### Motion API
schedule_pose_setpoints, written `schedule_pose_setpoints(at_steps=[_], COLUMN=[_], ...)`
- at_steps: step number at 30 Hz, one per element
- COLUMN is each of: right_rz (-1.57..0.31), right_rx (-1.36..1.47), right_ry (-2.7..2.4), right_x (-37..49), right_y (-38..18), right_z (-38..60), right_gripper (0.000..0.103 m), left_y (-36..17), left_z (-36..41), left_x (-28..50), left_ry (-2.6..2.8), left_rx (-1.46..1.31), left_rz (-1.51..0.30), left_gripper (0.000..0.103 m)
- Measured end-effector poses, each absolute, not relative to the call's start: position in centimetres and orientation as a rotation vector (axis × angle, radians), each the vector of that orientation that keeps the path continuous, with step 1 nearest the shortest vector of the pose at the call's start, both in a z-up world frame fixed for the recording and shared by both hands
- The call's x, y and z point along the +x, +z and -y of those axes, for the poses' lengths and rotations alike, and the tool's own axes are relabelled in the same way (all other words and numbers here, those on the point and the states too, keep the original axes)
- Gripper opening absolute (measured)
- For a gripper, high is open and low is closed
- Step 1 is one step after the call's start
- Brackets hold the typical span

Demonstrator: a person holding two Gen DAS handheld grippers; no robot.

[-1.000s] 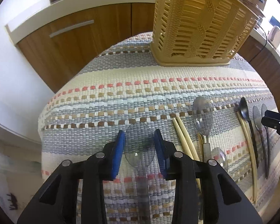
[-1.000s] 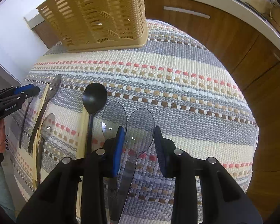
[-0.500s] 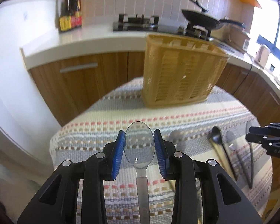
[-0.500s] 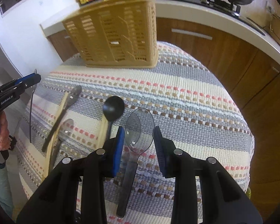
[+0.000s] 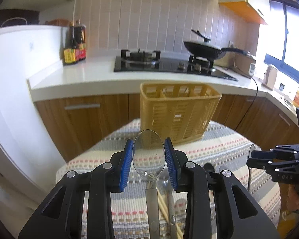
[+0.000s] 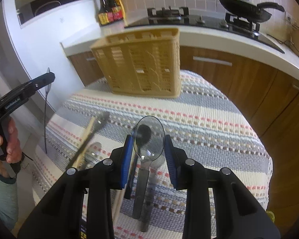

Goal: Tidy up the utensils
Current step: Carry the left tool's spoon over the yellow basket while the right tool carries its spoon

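Observation:
My left gripper (image 5: 149, 162) is shut on a clear plastic spoon (image 5: 149, 155), bowl up, held above the striped table. My right gripper (image 6: 149, 152) is shut on a second clear spoon (image 6: 149, 139), also lifted off the table. A yellow slotted utensil basket (image 5: 177, 111) stands at the far edge of the table; it also shows in the right wrist view (image 6: 141, 63). On the table lie a black spoon (image 6: 143, 132), a metal spoon (image 6: 102, 118), chopsticks (image 6: 85, 139) and another metal spoon (image 6: 92, 153). The left gripper shows in the right wrist view (image 6: 41, 80), the right gripper in the left wrist view (image 5: 269, 158).
A striped woven cloth (image 6: 209, 123) covers the small table. Behind it run wooden cabinets (image 5: 85, 117) and a white counter (image 5: 89, 75) with a gas hob (image 5: 159, 61), a black pan (image 5: 205, 49) and sauce bottles (image 5: 74, 45). A white wall (image 6: 39, 45) stands to the left.
Both grippers have risen and tilted up with their spoons; the views now show the basket from higher and farther, with the counter and hob in sight.

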State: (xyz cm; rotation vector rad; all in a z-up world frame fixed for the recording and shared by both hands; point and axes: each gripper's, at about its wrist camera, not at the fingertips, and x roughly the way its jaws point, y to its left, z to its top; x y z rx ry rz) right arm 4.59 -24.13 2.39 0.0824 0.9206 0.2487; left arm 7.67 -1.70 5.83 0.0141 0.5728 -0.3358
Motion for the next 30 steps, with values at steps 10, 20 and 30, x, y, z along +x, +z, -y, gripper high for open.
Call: schedule_pose_setpoints(at_steps=[10, 20, 30], right_rz=[-0.766, -0.602, -0.412], right_rx=[0.114, 0.178, 0.127], right_ry=[0.301, 0.307, 0.080], right_x=[5.2, 8.1, 14.0], right_y=[6.3, 12.6, 16.9], right_z=[23.2, 23.4, 24.7], right_gripper=[0.029, 0.029, 0.029], left_y=[10.2, 15.2, 16.2], left_z=[2.3, 2.8, 4.2], left_x=[8.0, 11.6, 18.2], left_ry=[-0.349, -0.355, -0.366], left_rx=[-0.017, -0.080, -0.162], left_rz=[-0.434, -0.305, -0.182], left_gripper=[0.030, 0.031, 0.031])
